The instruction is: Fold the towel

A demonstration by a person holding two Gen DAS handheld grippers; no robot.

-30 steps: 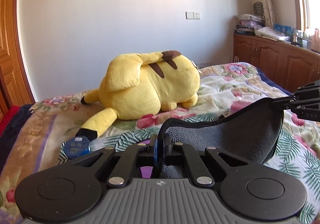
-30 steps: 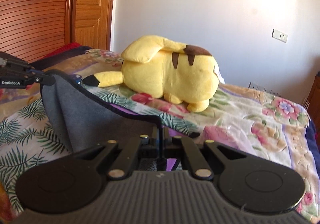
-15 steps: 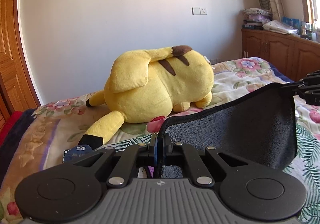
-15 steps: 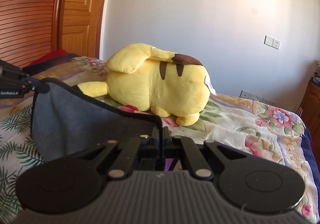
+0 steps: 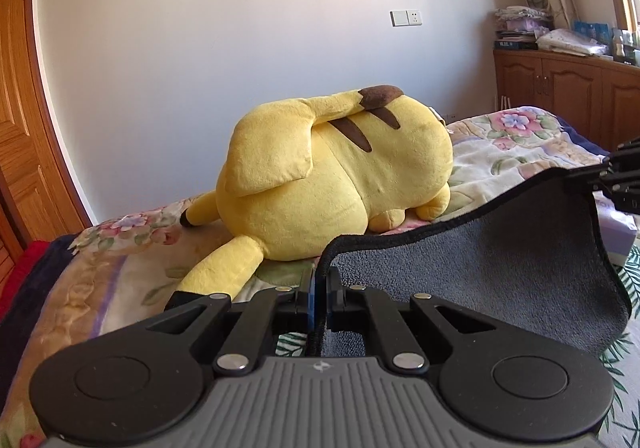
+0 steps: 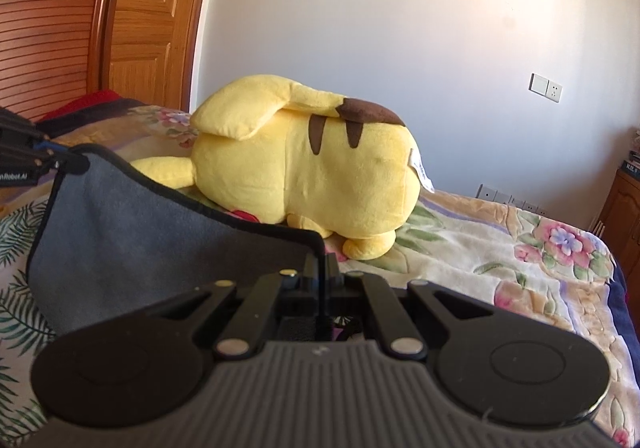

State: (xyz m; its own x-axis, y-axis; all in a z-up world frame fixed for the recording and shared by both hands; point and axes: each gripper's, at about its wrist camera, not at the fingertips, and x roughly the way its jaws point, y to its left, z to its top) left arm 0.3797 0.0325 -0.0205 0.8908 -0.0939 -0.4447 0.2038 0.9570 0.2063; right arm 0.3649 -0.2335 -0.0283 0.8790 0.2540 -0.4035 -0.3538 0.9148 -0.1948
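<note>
Two corners pinched, towel (image 5: 500,260) hanging between tongs above the bed (image 6: 500,248).
Left tongs (image 5: 320,290) and right tongs (image 6: 322,268) clamp its black hem; carried toward the plush toy (image 5: 332,176) mid-frame, it could snag or land crooked.

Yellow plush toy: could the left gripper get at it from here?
Probably not as things stand: the left gripper is shut on the grey towel. The yellow plush toy lies just ahead, nothing between.
</note>
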